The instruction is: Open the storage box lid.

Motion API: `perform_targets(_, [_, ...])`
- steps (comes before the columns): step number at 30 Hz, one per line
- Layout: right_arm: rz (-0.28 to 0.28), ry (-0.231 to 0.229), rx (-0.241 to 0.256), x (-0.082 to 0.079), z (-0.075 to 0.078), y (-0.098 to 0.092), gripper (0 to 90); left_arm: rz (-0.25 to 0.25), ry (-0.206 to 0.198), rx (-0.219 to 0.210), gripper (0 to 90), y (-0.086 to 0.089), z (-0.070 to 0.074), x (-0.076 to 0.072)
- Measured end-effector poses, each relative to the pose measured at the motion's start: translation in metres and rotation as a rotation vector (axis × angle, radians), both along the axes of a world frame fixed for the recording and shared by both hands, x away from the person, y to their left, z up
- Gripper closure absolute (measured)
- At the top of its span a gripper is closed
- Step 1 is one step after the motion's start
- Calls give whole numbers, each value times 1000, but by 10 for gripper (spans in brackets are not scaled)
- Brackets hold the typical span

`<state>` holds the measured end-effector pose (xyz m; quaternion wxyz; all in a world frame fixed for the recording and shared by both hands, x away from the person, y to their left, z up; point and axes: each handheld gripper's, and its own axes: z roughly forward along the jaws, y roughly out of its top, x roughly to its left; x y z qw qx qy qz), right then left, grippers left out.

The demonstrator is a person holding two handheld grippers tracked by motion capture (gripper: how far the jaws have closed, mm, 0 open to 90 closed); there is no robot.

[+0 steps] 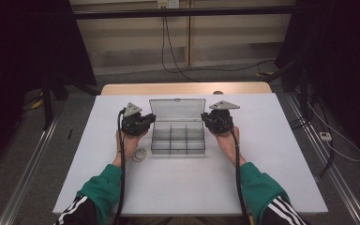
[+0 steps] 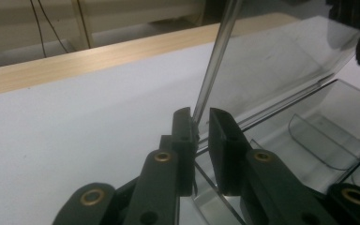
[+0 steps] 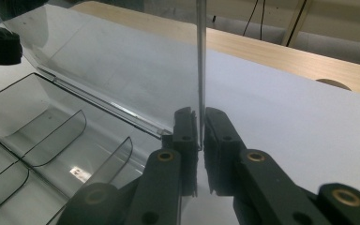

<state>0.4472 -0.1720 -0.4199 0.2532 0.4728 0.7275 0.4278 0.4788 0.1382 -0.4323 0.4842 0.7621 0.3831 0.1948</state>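
Item: clear plastic compartment box (image 1: pixel 178 139), lid (image 1: pixel 177 109) raised, at the middle of the white table (image 1: pixel 272 154).

Position: the tray lies flat between my two hands; my left gripper (image 1: pixel 138 123) sits at its 9 o'clock, my right gripper (image 1: pixel 218 121) at its 3 o'clock. The lid stands up along the 12 o'clock edge.

Grip, left: in the left gripper view my jaws straddle the lid's side edge (image 2: pixel 215 61), with a narrow gap on one side. I cannot tell whether they pinch it or merely bracket it.

Grip, right: in the right gripper view my jaws are closed to a slit on the lid's other side edge (image 3: pixel 200 65), and look clamped on it.

Handling, as I judge it: light, stiff, thin-walled, slick; likely to crack or slip under hard squeezing. It is best held at the lid's side edges, near the hinge, evenly from both ends.

Orientation: long axis runs 9 to 3; the hinge follows it, and the open tray faces up.

Also present: a small round pale object (image 1: pixel 139 154) on the table at 7 o'clock of the box, beside my left hand (image 1: pixel 129 143).
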Motion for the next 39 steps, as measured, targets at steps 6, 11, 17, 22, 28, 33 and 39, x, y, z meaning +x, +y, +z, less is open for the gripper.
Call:
perform_targets(6, [-8,5,-11,2,-4,1,847,12,-6,15,813,-3,-2,1])
perform_targets(11, [-14,6,-14,4,-7,1,850,16,-2,35,810,-4,-4,2])
perform_targets(17, [-27,8,-34,5,-9,4,855,28,-4,35,789,-7,-3,1])
perform_targets(22, [-34,7,-57,7,-10,5,860,34,-11,72,734,-9,-4,1])
perform_targets(28, [-45,17,-74,6,-9,5,803,33,-1,100,493,-11,1,-2])
perform_targets(33, [8,65,-48,-4,1,2,621,-4,35,115,226,-9,9,-11])
perform_targets(39, [70,117,-55,-25,5,1,403,-23,42,157,123,0,14,-26])
